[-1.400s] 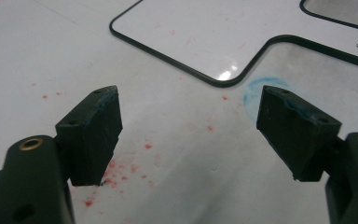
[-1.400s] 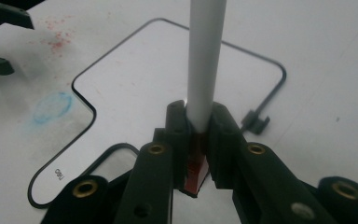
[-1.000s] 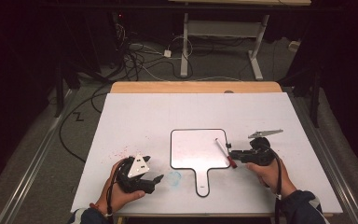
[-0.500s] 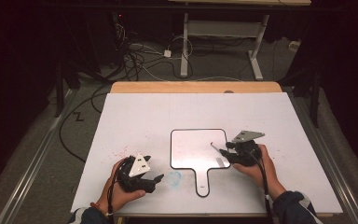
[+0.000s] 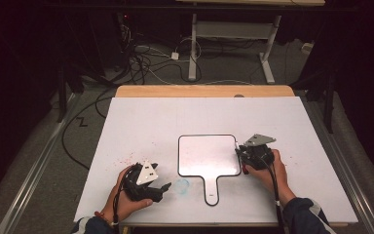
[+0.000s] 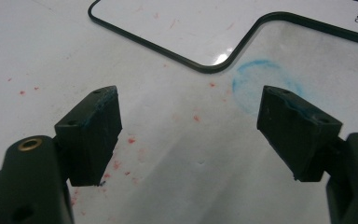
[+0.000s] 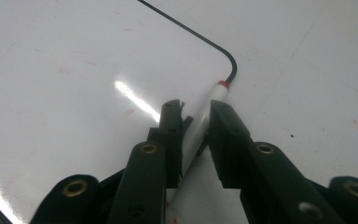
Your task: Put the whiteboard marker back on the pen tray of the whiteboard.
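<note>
2 black grippers point(image 5: 246, 158) — brass screws, grey 3-cornered plates, dark sleeves.

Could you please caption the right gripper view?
Right tool shut on a red-tipped marker at the whiteboard's corner.

Dim room, grey floor point(image 5: 34, 161) with tangled black cables point(image 5: 141, 58), white desk frame point(image 5: 233, 31) beyond the table point(image 5: 141, 112).

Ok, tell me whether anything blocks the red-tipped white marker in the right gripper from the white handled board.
Nothing visible does. The right gripper is shut on the red-tipped white marker, whose tip lies at the black-rimmed corner of the white handled board; bare surface around it.
</note>
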Action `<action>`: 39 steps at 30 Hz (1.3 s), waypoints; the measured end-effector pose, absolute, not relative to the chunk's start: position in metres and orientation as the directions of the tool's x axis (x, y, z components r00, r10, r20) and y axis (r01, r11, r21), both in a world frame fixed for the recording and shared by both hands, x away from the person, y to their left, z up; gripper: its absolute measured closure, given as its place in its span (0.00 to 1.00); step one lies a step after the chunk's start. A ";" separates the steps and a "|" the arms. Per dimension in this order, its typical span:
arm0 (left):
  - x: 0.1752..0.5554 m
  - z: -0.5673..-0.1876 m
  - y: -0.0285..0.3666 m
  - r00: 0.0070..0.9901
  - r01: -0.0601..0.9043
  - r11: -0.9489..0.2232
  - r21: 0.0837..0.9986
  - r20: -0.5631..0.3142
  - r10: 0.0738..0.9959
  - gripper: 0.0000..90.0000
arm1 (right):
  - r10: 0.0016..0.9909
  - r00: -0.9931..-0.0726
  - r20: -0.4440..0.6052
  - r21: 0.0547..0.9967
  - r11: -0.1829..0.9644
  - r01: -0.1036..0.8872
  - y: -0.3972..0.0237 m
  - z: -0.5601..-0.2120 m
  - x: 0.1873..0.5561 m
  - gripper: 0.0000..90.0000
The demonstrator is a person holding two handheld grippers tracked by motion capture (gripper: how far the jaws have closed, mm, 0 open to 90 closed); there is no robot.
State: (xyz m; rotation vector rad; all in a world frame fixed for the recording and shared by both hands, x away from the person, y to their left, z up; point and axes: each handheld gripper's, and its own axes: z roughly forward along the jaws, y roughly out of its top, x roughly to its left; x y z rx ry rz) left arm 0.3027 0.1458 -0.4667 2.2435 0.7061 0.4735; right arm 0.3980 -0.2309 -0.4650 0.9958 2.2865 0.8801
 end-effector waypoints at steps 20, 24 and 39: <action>0.303 -0.467 0.143 0.798 0.330 -0.597 0.731 0.121 0.590 0.23 | 0.792 -0.600 -0.114 0.739 0.471 0.481 -0.229 -0.465 0.409 0.87; 0.304 -0.468 0.143 0.799 0.332 -0.596 0.731 0.118 0.590 0.23 | 0.798 -0.591 -0.117 0.734 0.470 0.490 -0.227 -0.468 0.413 0.87; 0.303 -0.467 0.144 0.793 0.332 -0.587 0.739 0.118 0.597 0.23 | 0.825 -0.554 -0.114 0.761 0.431 0.485 -0.232 -0.462 0.412 0.69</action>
